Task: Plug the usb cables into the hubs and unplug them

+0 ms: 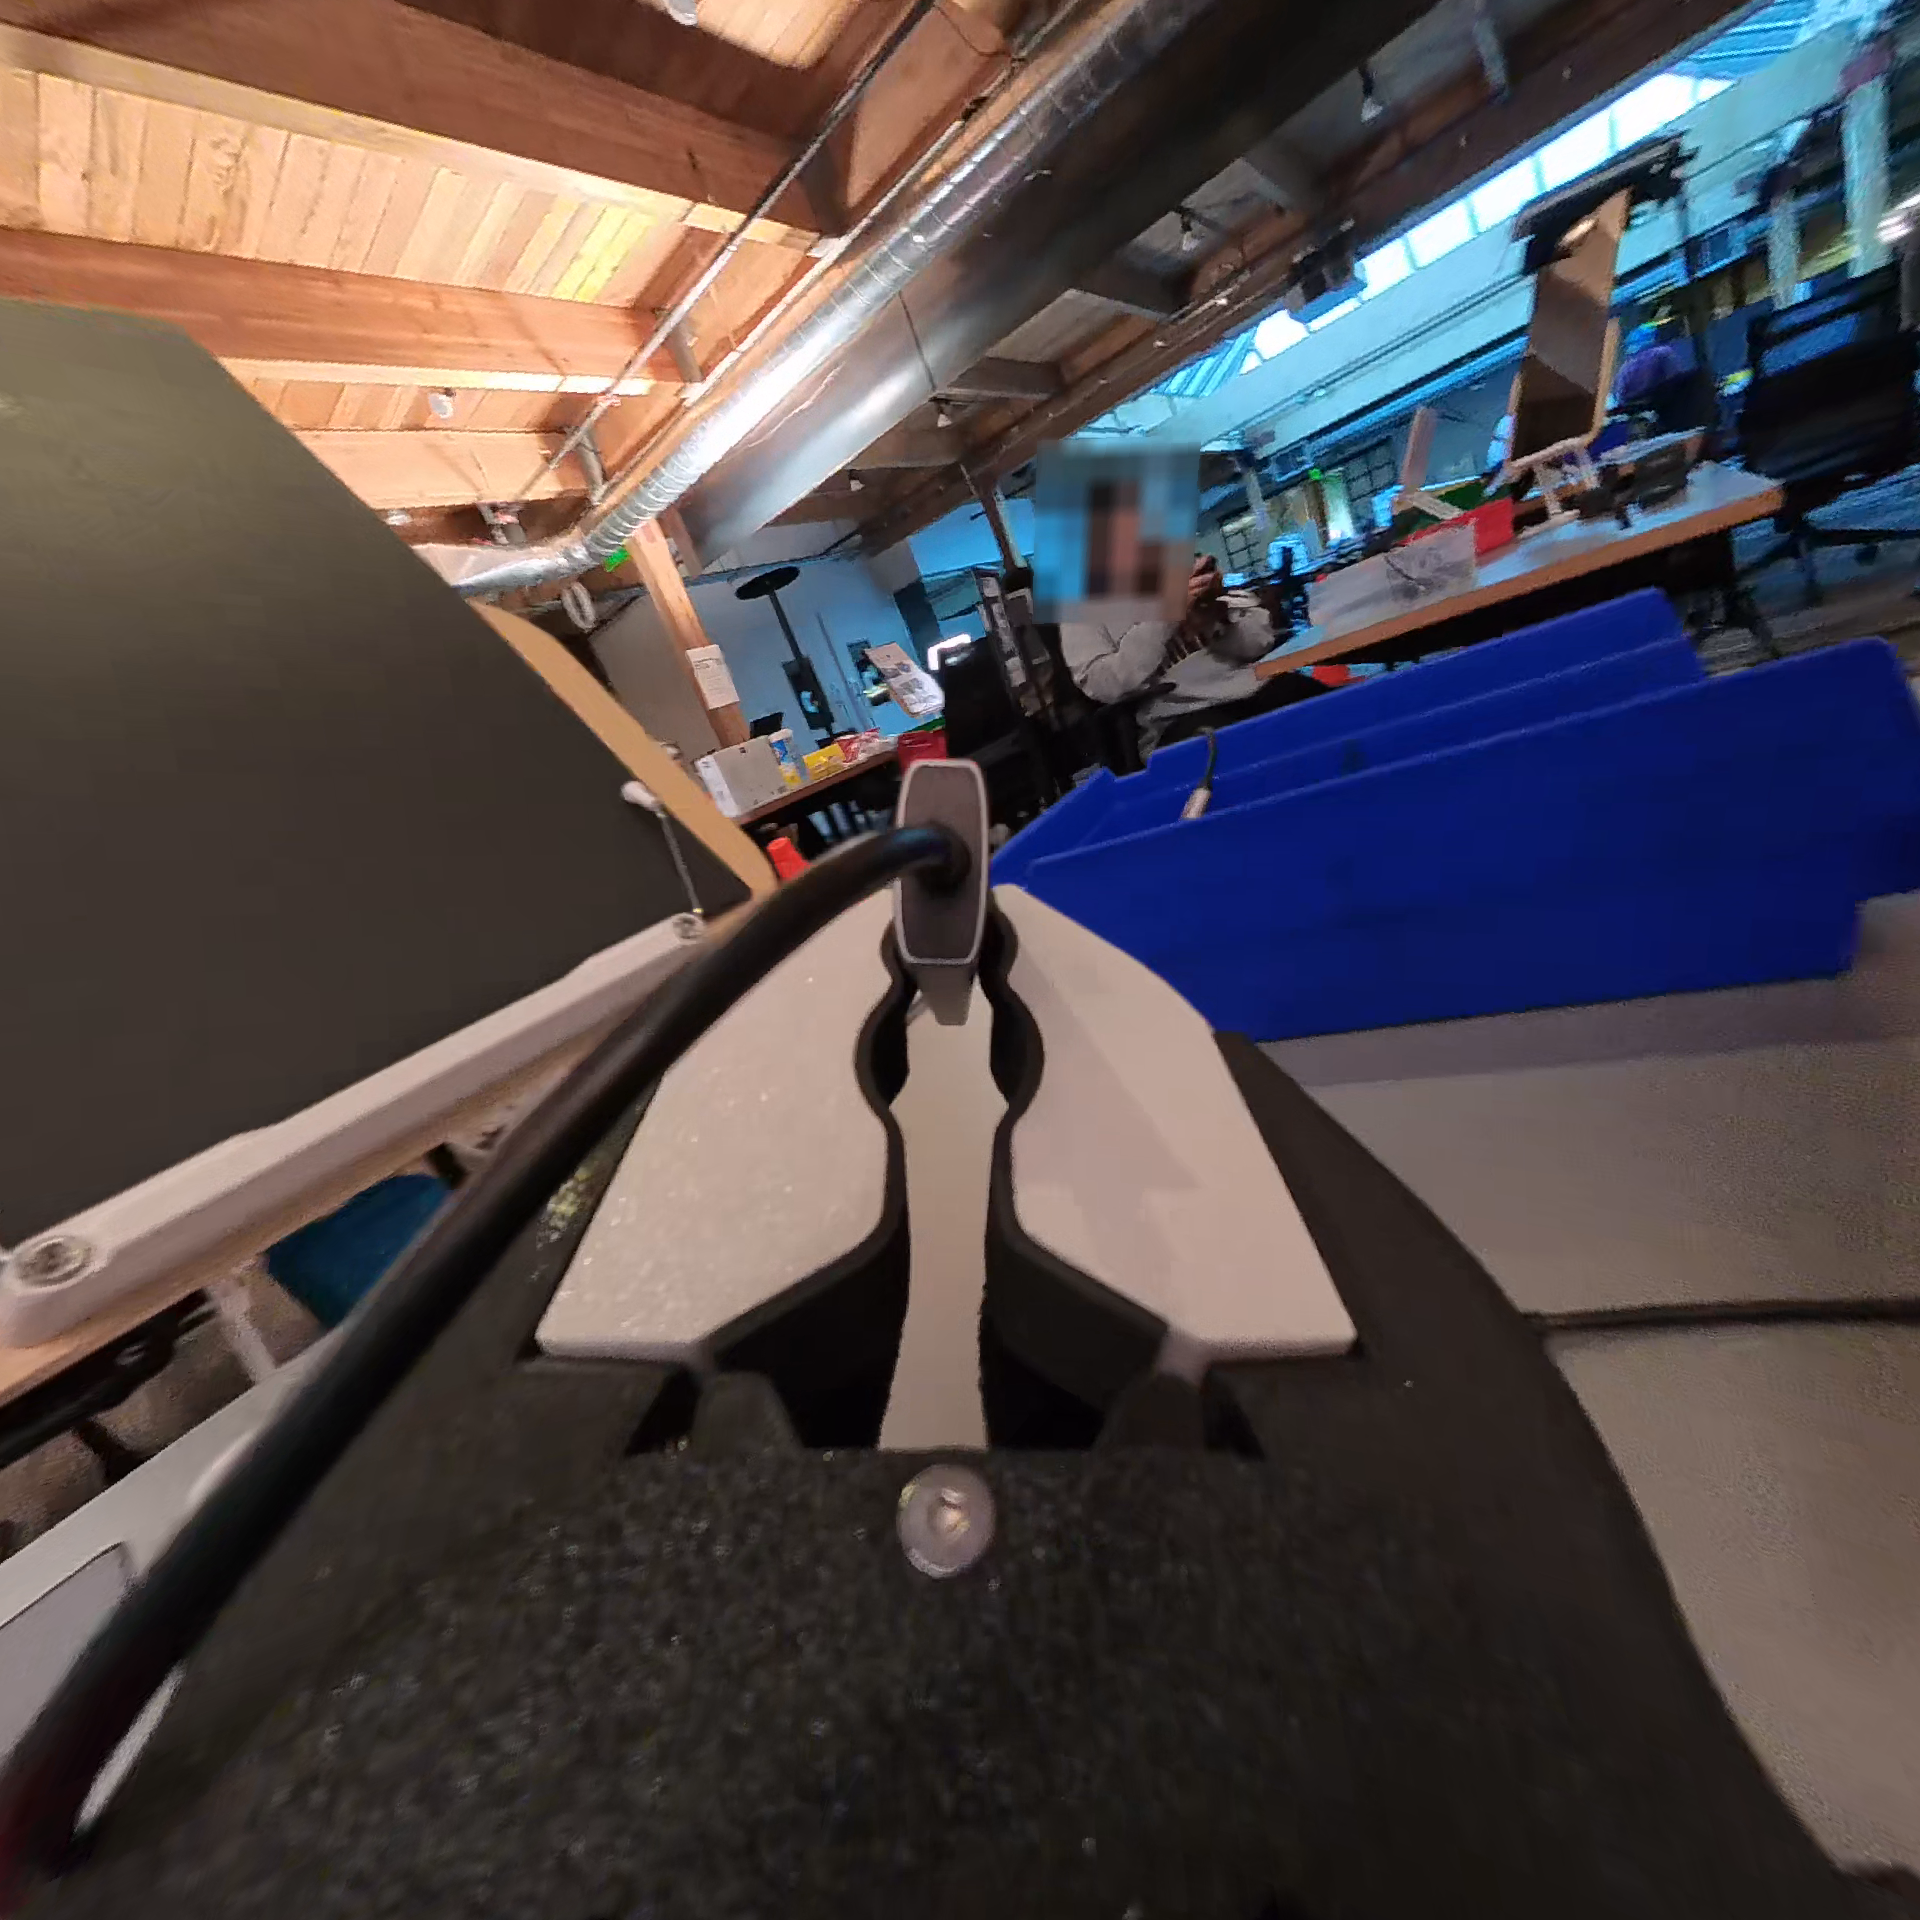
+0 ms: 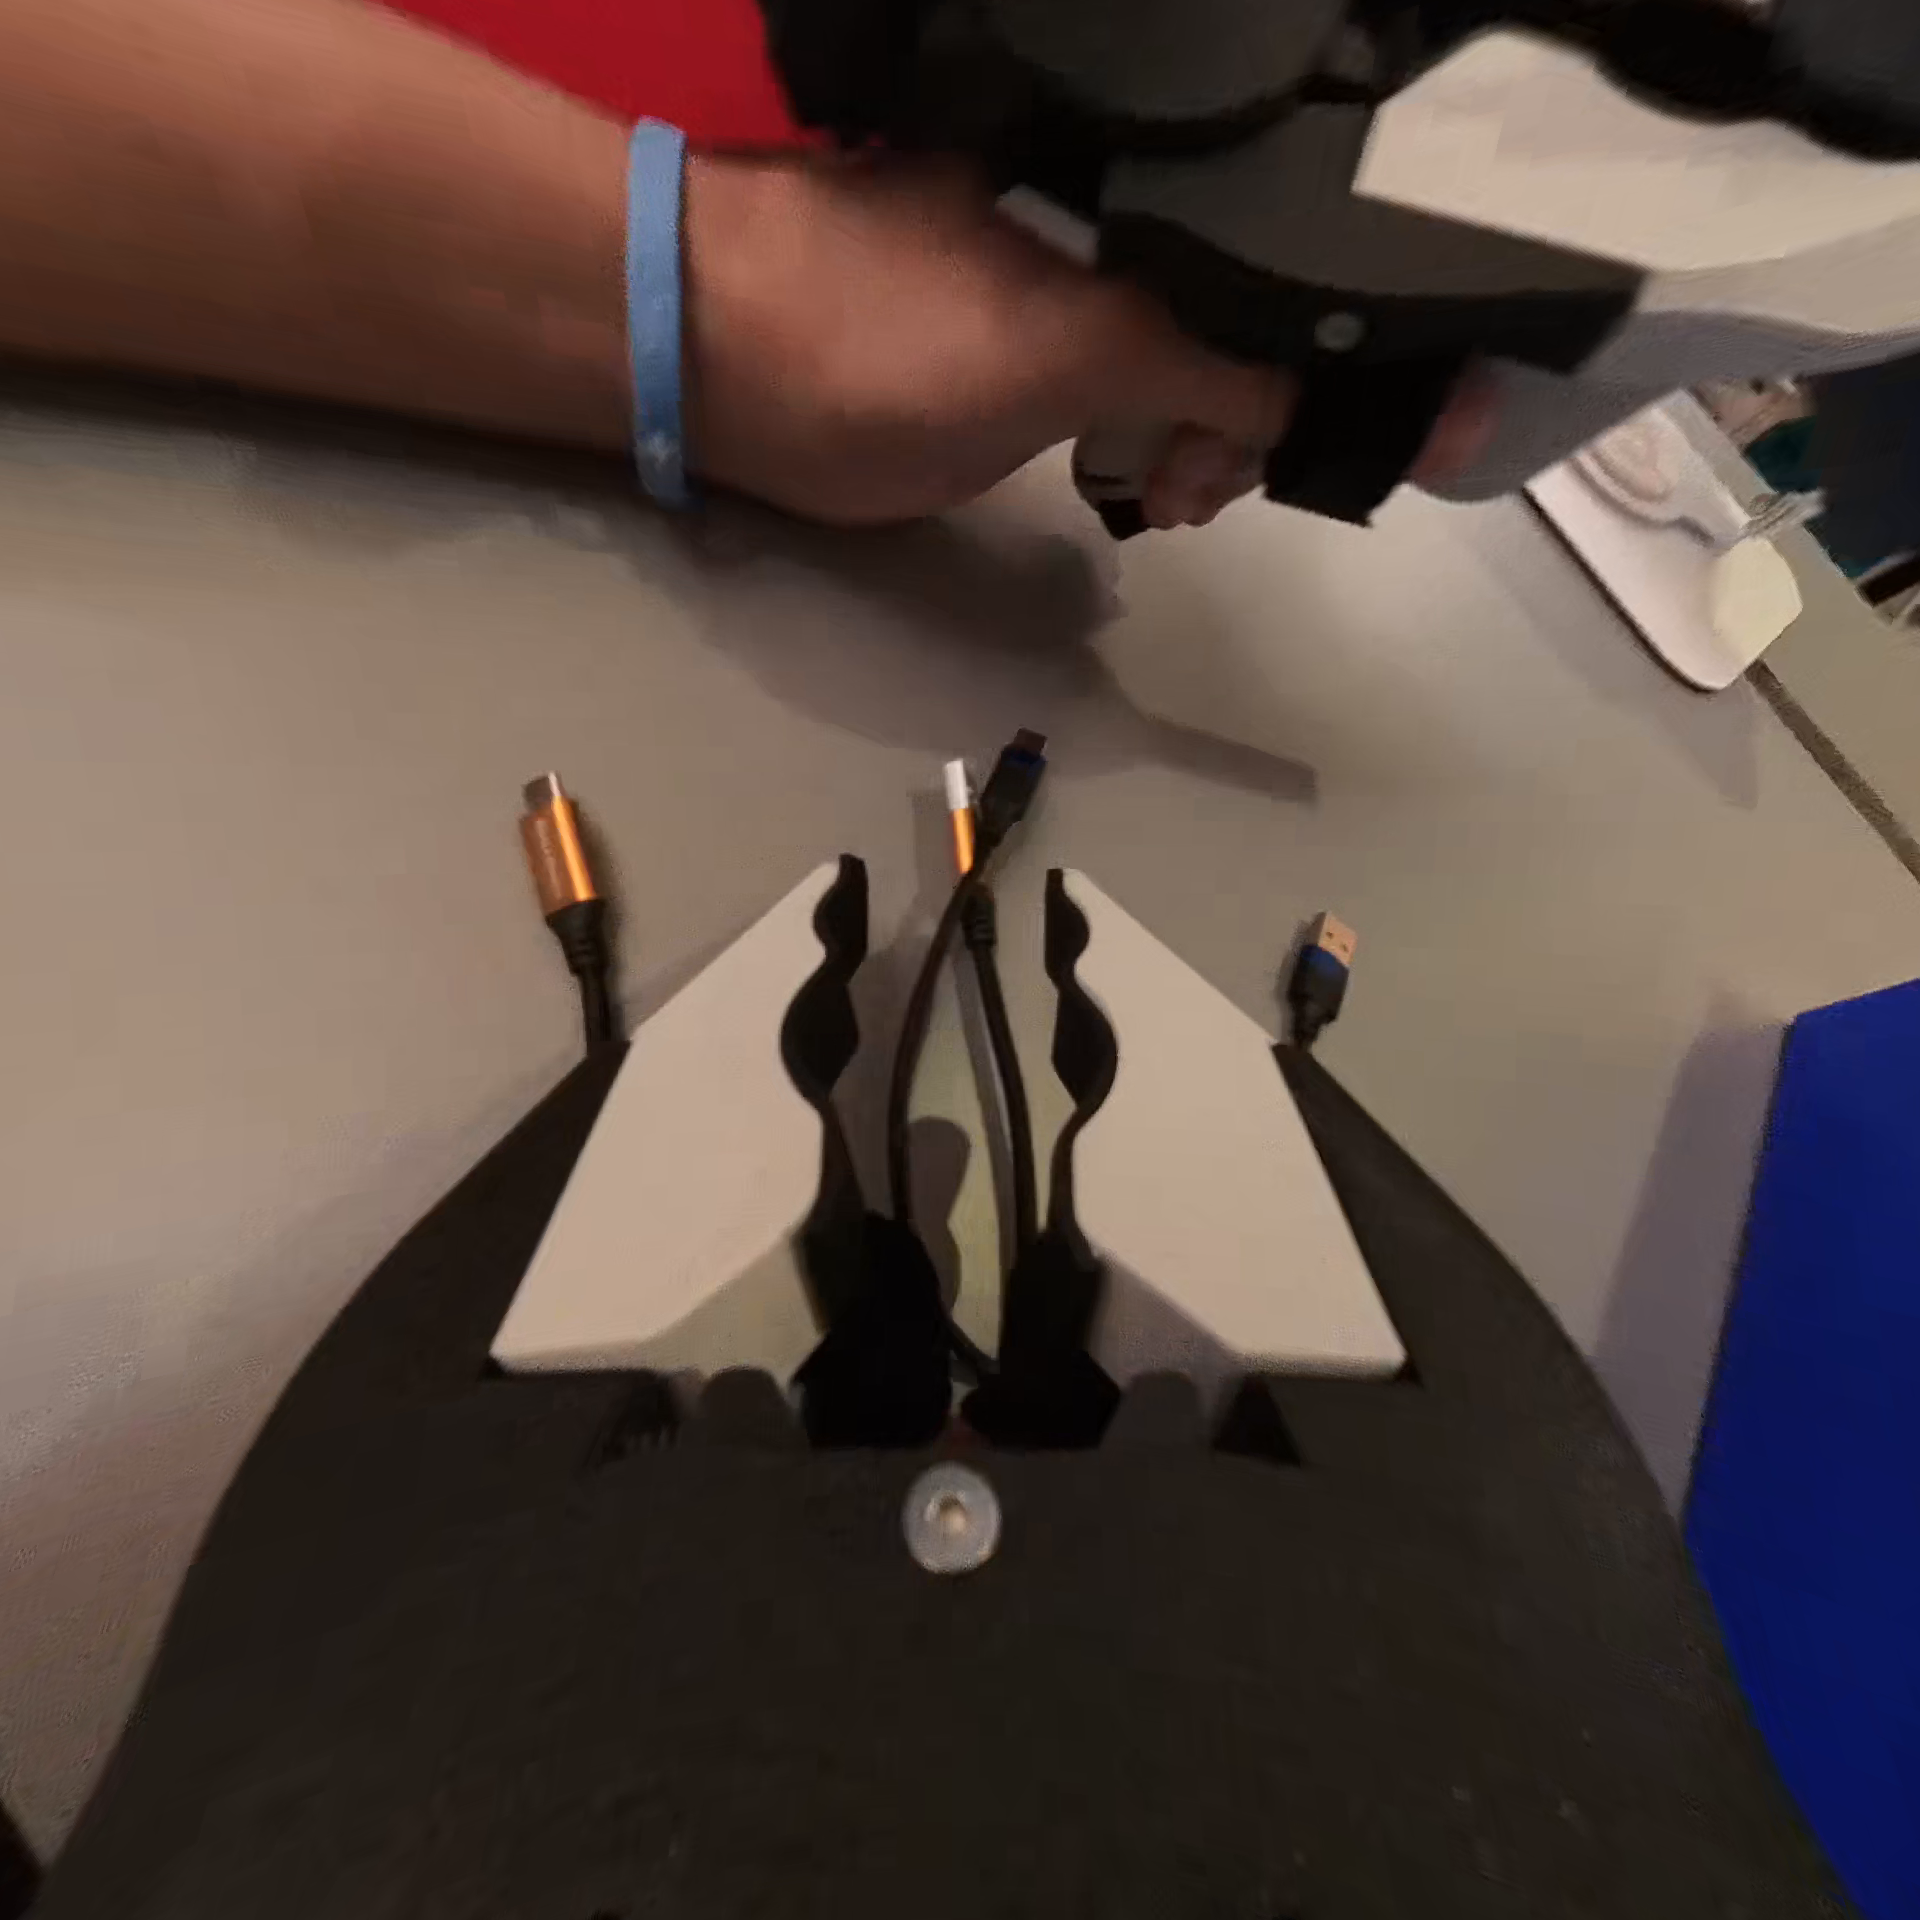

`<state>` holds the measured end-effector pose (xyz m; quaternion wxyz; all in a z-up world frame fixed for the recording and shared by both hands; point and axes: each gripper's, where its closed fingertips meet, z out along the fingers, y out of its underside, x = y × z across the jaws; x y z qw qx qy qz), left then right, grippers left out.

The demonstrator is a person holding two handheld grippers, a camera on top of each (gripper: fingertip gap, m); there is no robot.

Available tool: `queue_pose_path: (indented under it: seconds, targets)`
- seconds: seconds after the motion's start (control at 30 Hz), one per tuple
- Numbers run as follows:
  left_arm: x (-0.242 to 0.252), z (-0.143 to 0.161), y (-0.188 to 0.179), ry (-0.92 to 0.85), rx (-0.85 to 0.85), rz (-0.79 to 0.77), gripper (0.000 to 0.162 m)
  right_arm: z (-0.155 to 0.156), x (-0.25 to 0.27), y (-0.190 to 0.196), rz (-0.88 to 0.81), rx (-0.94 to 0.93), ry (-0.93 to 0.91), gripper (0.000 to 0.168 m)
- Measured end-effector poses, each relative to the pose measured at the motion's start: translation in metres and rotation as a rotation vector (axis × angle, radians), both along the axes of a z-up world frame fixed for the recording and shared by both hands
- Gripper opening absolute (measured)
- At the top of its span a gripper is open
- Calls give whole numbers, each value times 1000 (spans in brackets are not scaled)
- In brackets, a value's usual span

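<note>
Left tool point(image 1: 940, 961) pinched tight on a grey cable plug point(image 1: 940, 873), plug upright at the tips, black cord point(image 1: 582, 1101) trailing back-left; blue bins point(image 1: 1455, 862) just right. Right tool point(image 2: 956, 883) open, empty, over two cable ends point(image 2: 982, 821) lying lengthwise between its fingers on the table point(image 2: 312, 727). No writing legible.

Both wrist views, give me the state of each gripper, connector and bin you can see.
Left hand-held gripper: shut on grey connector, raised.
Right hand-held gripper: open, above cables.
Orange connector: lying flat on table.
Blue bins: upright.
</note>
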<state>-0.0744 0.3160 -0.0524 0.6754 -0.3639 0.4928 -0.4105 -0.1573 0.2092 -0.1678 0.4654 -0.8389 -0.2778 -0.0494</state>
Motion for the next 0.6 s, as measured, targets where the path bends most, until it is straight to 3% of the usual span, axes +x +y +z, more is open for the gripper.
queue_pose_path:
  seconds: [0.1, 0.3, 0.6]
  targets:
    - [-4, -3, -3, 7, -60, -58, 10, -9, 1, 8, -51, -36, -25, 30]
    - [-4, -6, -3, 16, -113, -99, 10, -13, 8, 12, -86, -71, 43, 5]
    - [-1, -13, -16, 59, -46, -130, 10, 5, 16, -2, -49, -76, 188, 0]
